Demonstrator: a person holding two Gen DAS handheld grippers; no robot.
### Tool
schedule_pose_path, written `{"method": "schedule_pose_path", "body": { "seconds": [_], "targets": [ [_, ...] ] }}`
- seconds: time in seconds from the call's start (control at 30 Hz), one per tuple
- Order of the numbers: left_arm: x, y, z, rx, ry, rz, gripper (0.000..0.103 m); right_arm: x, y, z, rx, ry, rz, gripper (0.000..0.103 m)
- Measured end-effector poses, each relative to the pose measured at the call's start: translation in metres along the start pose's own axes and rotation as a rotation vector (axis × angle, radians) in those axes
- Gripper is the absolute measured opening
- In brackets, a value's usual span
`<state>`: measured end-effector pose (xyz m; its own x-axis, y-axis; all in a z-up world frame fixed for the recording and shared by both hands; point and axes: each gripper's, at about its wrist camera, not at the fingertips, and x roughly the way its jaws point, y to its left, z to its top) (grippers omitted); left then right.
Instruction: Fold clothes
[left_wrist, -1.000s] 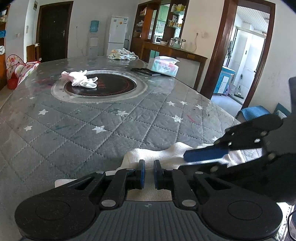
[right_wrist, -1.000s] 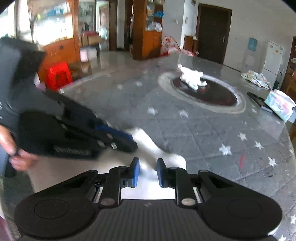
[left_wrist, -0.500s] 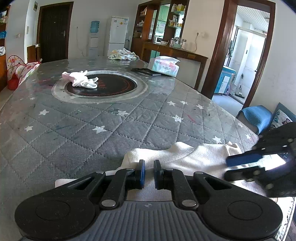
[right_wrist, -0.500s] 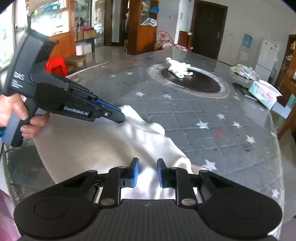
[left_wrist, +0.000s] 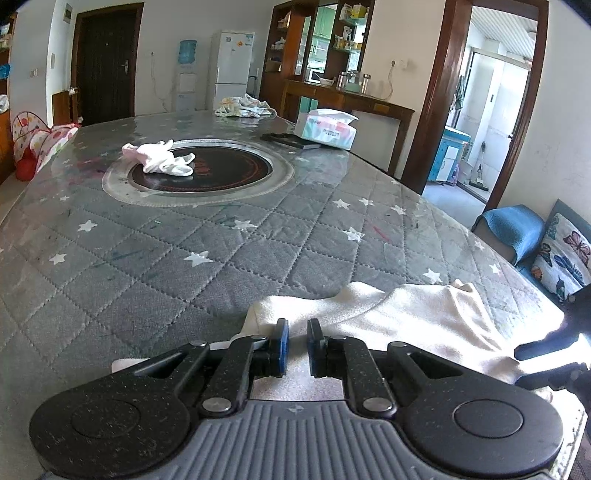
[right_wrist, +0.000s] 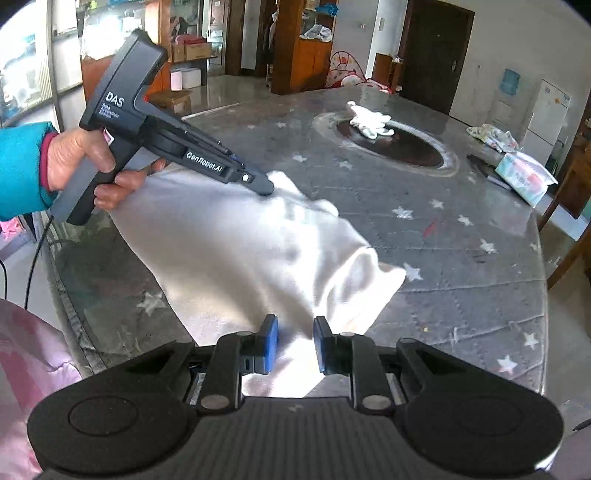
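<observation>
A white garment (right_wrist: 236, 251) lies spread at the near edge of the round tabletop (left_wrist: 147, 258), its cloth rumpled into soft folds, with one rounded fold (right_wrist: 365, 280) reaching toward the tabletop's centre.

The left gripper (left_wrist: 295, 345) hovers low over the garment's near side, its blue-padded fingers (left_wrist: 282, 345) a narrow gap apart with white cloth visible below them; whether any cloth is pinched between them cannot be told. In the right wrist view the same tool appears from the side, held pistol-style in the person's left hand (right_wrist: 92, 162), a teal sleeve (right_wrist: 22, 170) at the wrist, its nose tilted down and touching the far-left edge of the garment (right_wrist: 266, 188).

The right gripper (right_wrist: 295, 349) sits over the garment's near-right part, fingers (right_wrist: 269, 347) parted wider than the left pair and released, cloth showing in the gap but not clamped.

Farther out, the grey quilted, star-patterned cover runs to a dark round inset (left_wrist: 203, 171) at the tabletop's centre, where a small crumpled white cloth (left_wrist: 159, 158) rests on the rim. Near the far-right edge stand a tissue pack (left_wrist: 327, 129) and a flat dark object (left_wrist: 290, 140) just beside it; a patterned cloth heap (left_wrist: 243, 107) lies at the far edge.
</observation>
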<state>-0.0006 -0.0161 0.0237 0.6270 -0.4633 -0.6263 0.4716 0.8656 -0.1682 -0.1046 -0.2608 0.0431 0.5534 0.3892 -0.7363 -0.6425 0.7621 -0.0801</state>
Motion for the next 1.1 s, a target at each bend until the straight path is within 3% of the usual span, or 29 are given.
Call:
{"method": "schedule_pose_path", "body": {
  "seconds": [0.13,0.47,0.6,0.83,1.1],
  "targets": [
    [-0.023,-0.001,0.002,0.011,-0.037,0.000,0.025,-0.007,0.003,0.005,-0.004,-0.039,0.017,0.019],
    [-0.100,-0.008,-0.042,0.062,-0.057,-0.024,0.024,0.008,0.028,0.024,-0.055,-0.096,0.101,0.023],
    [-0.107,-0.008,-0.059,0.063,-0.045,-0.002,0.024,0.017,0.042,0.032,-0.088,-0.101,0.138,0.024],
    [-0.099,0.015,-0.072,-0.041,-0.018,0.012,0.027,0.039,0.049,0.027,-0.089,-0.047,0.156,0.024],
    [-0.099,0.021,-0.055,-0.077,-0.048,-0.019,0.025,0.030,0.040,0.038,-0.078,-0.085,0.142,0.024]
  ]
}}
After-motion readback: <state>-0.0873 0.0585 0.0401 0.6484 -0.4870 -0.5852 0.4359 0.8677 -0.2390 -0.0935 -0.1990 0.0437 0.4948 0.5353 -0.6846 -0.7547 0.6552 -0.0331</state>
